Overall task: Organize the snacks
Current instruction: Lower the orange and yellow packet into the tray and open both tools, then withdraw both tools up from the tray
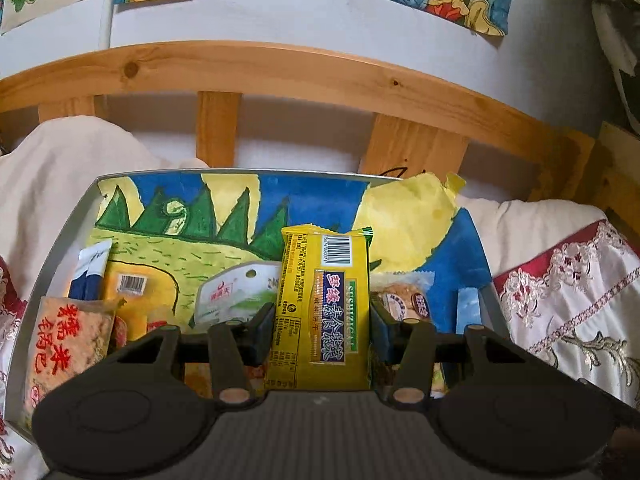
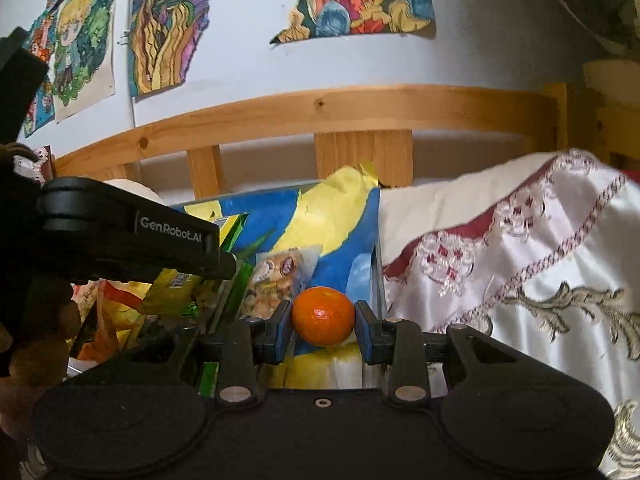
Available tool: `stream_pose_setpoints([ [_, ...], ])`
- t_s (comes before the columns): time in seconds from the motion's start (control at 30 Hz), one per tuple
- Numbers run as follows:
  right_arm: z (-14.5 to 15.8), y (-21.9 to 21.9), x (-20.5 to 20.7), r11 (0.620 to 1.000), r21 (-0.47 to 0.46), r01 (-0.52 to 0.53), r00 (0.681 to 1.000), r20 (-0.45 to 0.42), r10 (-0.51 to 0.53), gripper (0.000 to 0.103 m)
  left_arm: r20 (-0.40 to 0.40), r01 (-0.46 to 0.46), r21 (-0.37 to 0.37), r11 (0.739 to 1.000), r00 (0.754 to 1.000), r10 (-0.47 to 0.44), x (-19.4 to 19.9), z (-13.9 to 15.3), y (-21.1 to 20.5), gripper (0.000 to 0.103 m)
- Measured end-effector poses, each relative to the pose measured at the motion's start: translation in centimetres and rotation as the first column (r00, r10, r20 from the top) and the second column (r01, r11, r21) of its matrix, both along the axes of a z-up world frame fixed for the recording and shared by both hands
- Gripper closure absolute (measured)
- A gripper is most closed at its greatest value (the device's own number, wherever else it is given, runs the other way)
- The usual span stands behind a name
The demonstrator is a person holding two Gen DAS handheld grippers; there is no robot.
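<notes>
Yellow packet: the left gripper (image 1: 323, 322) holds a yellow snack packet (image 1: 325, 304) upright, one pad pressing each long side, barcode end at 12 o'clock.
Orange fruit: a mandarin (image 2: 323, 316) sits clamped between the blue pads of the right gripper (image 2: 323, 322).
Tray: a shallow grey tray (image 1: 60, 240) lined with a painted paper (image 1: 200, 216) lies on the bed, under both grippers.
Left of tray, 9 o'clock from the packet: a white and green packet (image 1: 236, 294), an orange packet with barcode (image 1: 136, 292), a blue and white packet (image 1: 90, 270), and a clear bag with red characters (image 1: 66, 344).
Right of tray, 3 o'clock from the packet: a clear bag of small round biscuits (image 1: 402, 300).
Bedding: white cloth with a dark red embroidered border (image 2: 520, 264) at 3 o'clock of the tray.
Background: wooden bed rail (image 1: 280, 68) at 12 o'clock, coloured drawings (image 2: 352, 4) on the wall above.
</notes>
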State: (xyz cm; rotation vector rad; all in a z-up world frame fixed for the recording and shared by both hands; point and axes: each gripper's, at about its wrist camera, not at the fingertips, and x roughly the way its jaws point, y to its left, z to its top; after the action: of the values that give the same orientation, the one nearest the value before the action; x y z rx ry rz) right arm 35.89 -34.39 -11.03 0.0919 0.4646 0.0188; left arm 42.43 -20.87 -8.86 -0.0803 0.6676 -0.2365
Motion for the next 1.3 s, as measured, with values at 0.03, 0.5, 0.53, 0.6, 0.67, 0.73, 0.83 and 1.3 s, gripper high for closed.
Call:
stream_pose_setpoints([
  [0.03,-0.1,0.0,0.0,1.0,0.001,0.002,1.0,-0.001,-0.002,0.068,0.0,0.001,0.003,1.0,1.0,-0.001,0.0,-0.1,-0.1,0.05],
  [0.5,-0.1,0.3,0.1,1.0,-0.004,0.006,1.0,0.0,-0.006,0.067,0.024,0.021,0.079,0.997,0.999,-0.023,-0.4,-0.4,-1.3,0.049],
  [0.53,-0.1,0.3,0.1,1.0,-0.006,0.007,1.0,-0.001,-0.007,0.067,0.022,0.021,0.079,0.997,0.999,-0.023,-0.4,-0.4,-1.3,0.049],
  [0.6,-0.2,0.4,0.2,1.0,-0.011,0.009,1.0,0.0,-0.009,0.067,0.021,0.022,0.075,0.997,1.0,-0.024,-0.4,-0.3,-1.2,0.048],
  [0.67,-0.2,0.5,0.1,1.0,-0.014,0.011,1.0,0.001,-0.011,0.067,0.017,0.023,0.07,0.997,1.0,-0.024,-0.4,-0.3,-1.1,0.047],
  [0.73,-0.2,0.5,0.1,1.0,-0.015,0.012,1.0,0.003,-0.012,0.066,0.018,0.023,0.062,0.998,1.0,-0.025,-0.5,-0.3,-1.1,0.041],
  [0.83,-0.2,0.5,0.1,1.0,-0.018,0.017,1.0,0.006,-0.016,0.064,0.016,0.023,0.034,0.999,1.0,-0.023,-0.7,-0.2,-0.7,0.035],
  [1.3,3.7,1.0,-2.1,0.997,-0.04,0.062,0.994,0.096,-0.058,0.027,0.129,-0.056,-0.04,0.998,0.99,0.061,-4.6,3.6,3.6,0.01],
])
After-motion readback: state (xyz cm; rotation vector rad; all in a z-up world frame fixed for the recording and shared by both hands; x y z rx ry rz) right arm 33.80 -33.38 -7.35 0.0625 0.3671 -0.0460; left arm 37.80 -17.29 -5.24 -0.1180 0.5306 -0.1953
